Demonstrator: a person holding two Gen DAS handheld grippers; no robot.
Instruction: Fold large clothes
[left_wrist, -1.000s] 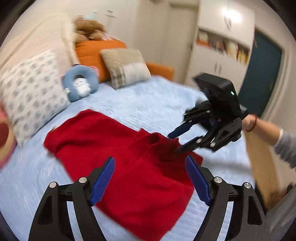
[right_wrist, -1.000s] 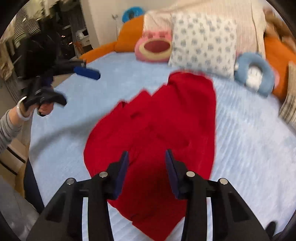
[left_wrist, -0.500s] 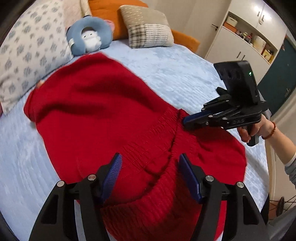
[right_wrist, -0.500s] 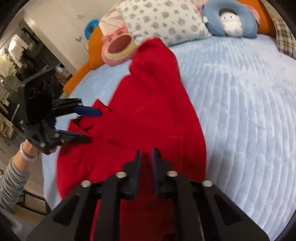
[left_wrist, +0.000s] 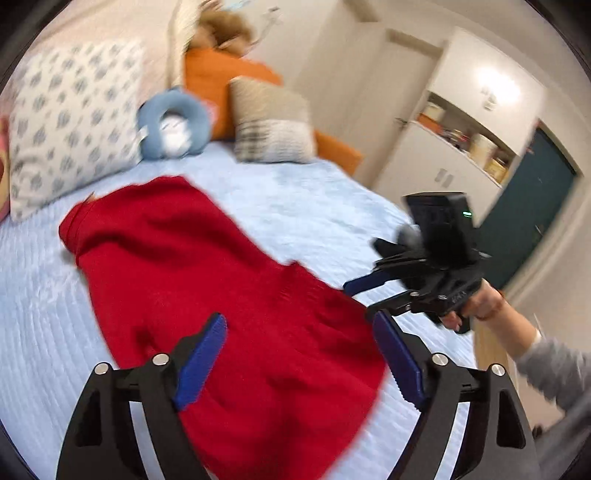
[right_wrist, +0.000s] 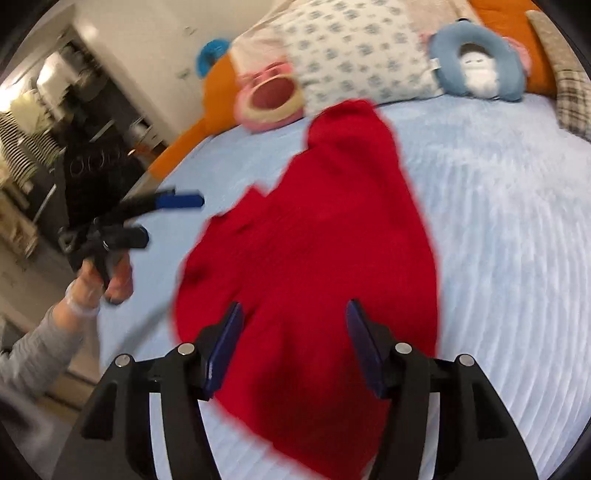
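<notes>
Bed (left_wrist: 303, 206) is the landmark: pale blue ribbed cover, takes up most of both views. At its head: white pillow with grey print (left_wrist: 70, 122), blue ring-shaped plush cushion (left_wrist: 173, 127), plaid beige cushion (left_wrist: 273, 125), orange cushion (left_wrist: 225, 81) behind them, pink plush (right_wrist: 267, 98) on the far side of the white pillow. Beyond the bed's foot side: white cabinets (left_wrist: 461, 147) with 1 open shelf of jars, bright light glare on an upper door, dark teal door (left_wrist: 528, 218) next to them. Off the bed's opposite side: dark shelving (right_wrist: 55, 122), cluttered, blurred. Walls off-white.
</notes>
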